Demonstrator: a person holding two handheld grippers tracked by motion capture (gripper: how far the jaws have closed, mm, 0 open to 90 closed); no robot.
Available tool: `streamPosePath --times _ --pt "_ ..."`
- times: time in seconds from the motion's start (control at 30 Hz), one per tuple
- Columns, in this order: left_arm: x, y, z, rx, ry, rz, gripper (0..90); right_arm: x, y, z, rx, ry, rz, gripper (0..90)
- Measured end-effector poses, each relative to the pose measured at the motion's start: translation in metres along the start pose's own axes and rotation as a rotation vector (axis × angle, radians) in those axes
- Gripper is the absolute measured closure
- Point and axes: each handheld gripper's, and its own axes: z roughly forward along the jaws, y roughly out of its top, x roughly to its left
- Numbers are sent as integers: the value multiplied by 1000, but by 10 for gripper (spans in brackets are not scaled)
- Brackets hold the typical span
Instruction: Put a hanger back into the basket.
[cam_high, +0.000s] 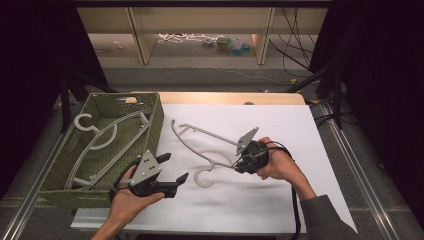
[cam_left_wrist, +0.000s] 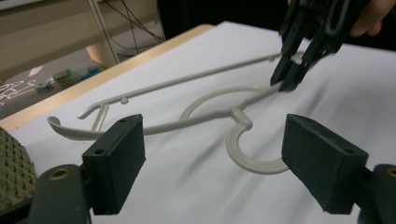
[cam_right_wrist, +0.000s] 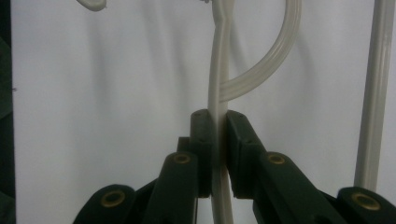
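Observation:
A pale grey plastic hanger (cam_high: 212, 135) lies tilted over the white table cover, its hook (cam_high: 202, 180) toward the front edge. My right gripper (cam_high: 239, 165) is shut on the hanger's thin arm near the hook's neck. The right gripper view shows that arm (cam_right_wrist: 219, 70) pinched between the two pads (cam_right_wrist: 203, 135). My left gripper (cam_high: 176, 166) hovers open to the left of the hook, holding nothing. In the left gripper view the hook (cam_left_wrist: 243, 154) lies between and beyond its wide-apart jaws, and the right gripper (cam_left_wrist: 289, 84) clamps the hanger farther off.
A green woven basket (cam_high: 155, 125) stands at the table's left with grey hangers (cam_high: 107, 137) lying inside it. The white cover (cam_high: 280, 120) reaches the right and front edges. A wooden strip (cam_high: 225, 97) runs along the back of the table.

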Motion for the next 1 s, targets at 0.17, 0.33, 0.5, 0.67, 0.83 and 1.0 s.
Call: streamPosePath --times 0.17,0.33,0.5,0.67,0.83,1.0 --pt "-4 15 17 109 -1 45 215 10 -7 -14 -22 3 -5 827" --pt "-3 25 29 151 -24 109 241 17 -15 -25 -43 7 -13 827" --pt "-1 27 39 168 -49 172 243 24 -13 -31 -51 21 -24 827" --pt "-1 24 45 189 -56 219 261 31 -9 -38 -68 34 -39 827" --pt "-5 22 48 211 -62 289 279 37 -8 -42 -81 52 -57 827" --pt "-9 21 53 238 -73 357 294 40 -8 -45 -73 70 -71 827"
